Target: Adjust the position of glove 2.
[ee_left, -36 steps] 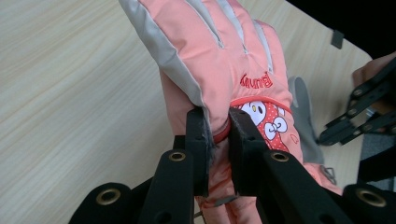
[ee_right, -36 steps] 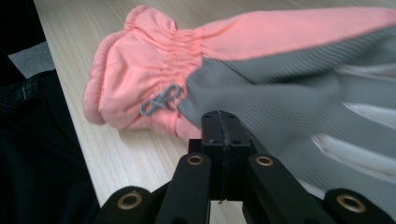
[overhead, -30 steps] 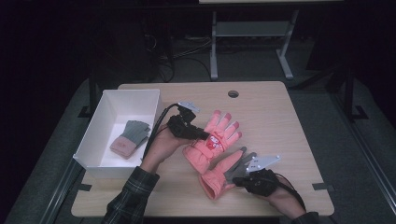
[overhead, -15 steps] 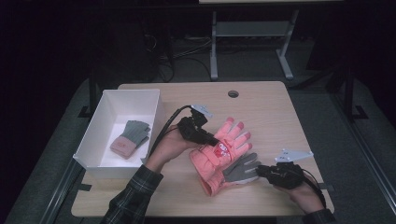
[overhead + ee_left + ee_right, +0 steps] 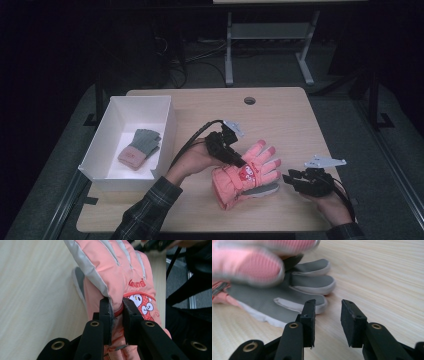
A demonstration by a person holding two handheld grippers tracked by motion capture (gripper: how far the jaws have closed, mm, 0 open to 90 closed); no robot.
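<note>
The left gripper (image 5: 239, 161) stays clamped on the pink glove (image 5: 246, 175), now stacked over the grey-palmed glove (image 5: 264, 189) mid-table. The right gripper (image 5: 288, 179) has let go, its jaws just opening, empty, drawn back rightward.

Right tongs (image 5: 291, 178) opened, off lower glove (image 5: 264, 189); pink glove (image 5: 245, 175) dragged over it

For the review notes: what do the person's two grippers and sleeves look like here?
Both grippers are black. The left gripper trails a black cable and carries a grey three-cornered plate; its jaws are flat black bars with brass-ringed holes. The right gripper has the same grey plate, a black cable, and square black pads. The left sleeve is dark plaid.
</note>
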